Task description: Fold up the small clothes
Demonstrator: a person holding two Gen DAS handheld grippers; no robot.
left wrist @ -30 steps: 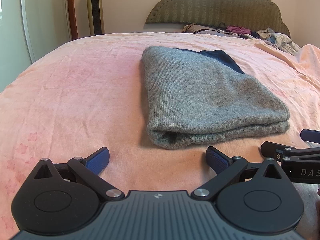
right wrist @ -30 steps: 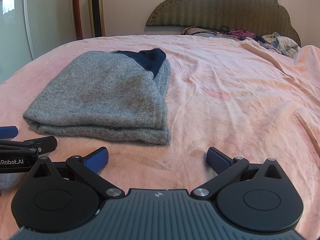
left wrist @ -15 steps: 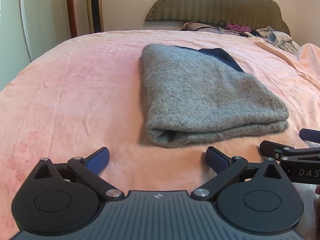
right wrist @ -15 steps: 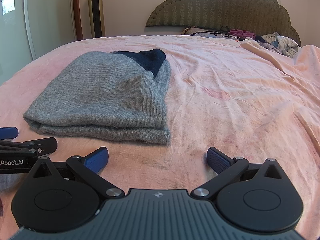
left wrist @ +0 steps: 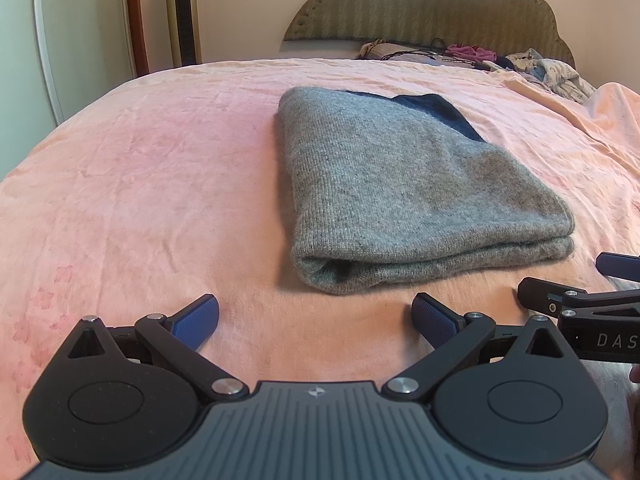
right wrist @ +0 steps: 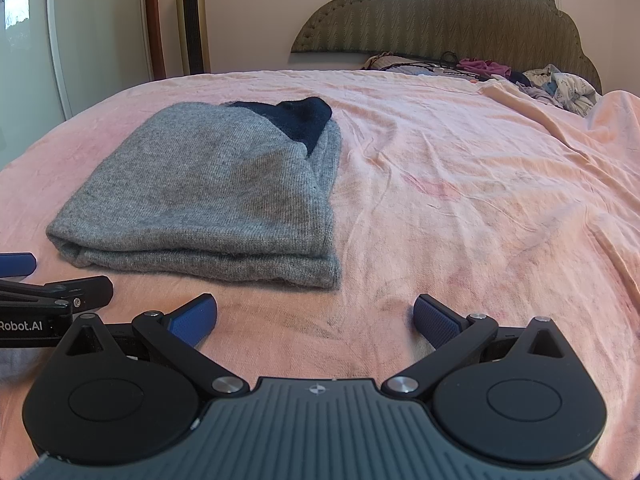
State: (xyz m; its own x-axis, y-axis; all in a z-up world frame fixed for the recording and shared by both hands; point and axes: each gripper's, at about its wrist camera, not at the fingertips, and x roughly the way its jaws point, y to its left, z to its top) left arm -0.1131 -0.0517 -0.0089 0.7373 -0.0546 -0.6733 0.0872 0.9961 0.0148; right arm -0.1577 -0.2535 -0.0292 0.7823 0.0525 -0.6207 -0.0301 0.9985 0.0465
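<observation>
A grey sweater [left wrist: 416,196] lies folded at centre frame on a pink bed [left wrist: 140,184]; left gripper [left wrist: 316,316] and right gripper [right wrist: 316,316] sit spread apart and empty at lower frame, likely because folding looks finished.

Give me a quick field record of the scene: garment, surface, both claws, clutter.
garment: grey sweater, folded flat, dark blue part at its far end
surface: pink bedsheet
left claw: open, empty, short of the sweater
right claw: open, empty, short of the sweater
clutter: loose clothes by the headboard
</observation>
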